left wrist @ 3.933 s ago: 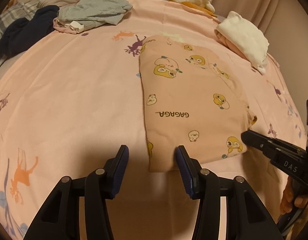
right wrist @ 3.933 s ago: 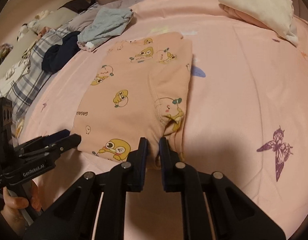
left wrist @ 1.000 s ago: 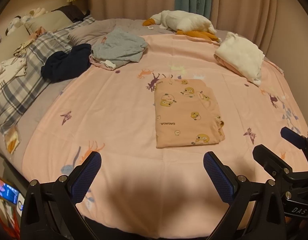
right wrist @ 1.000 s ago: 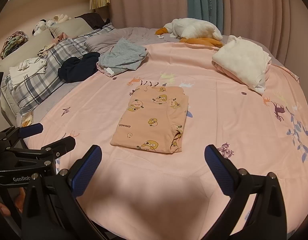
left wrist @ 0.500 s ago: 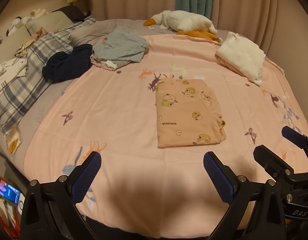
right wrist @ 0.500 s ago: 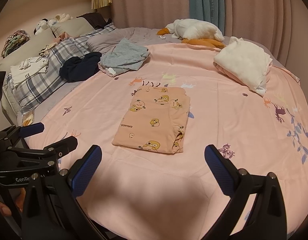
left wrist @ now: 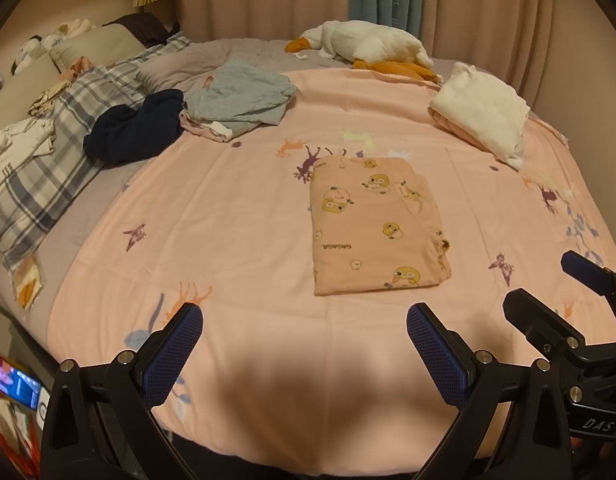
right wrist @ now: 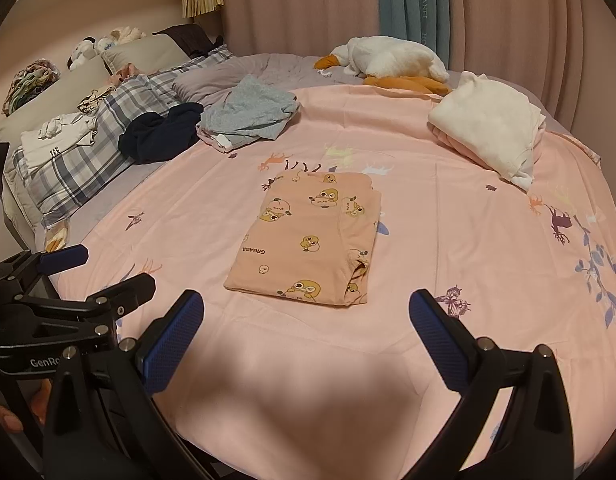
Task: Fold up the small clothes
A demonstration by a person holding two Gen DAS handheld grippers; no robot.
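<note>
Folded cartoon-print garment [left wrist: 375,224] is lying flat mid-bed on the pink sheet [left wrist: 236,208] in the left wrist view, ahead of the left gripper [left wrist: 304,354], whose jaws are hanging wide apart and empty. Grey clothes [left wrist: 244,96] are sitting far left.

Right wrist view: right gripper [right wrist: 308,350] is hovering spread wide and empty, garment just ahead, white bundle [right wrist: 491,128] lying far right.

Folded duck-print garment [left wrist: 373,226] (flat, mid-bed)

Left hand-held gripper [left wrist: 304,354] gapes wide; right hand-held gripper [right wrist: 307,340] likewise.
</note>
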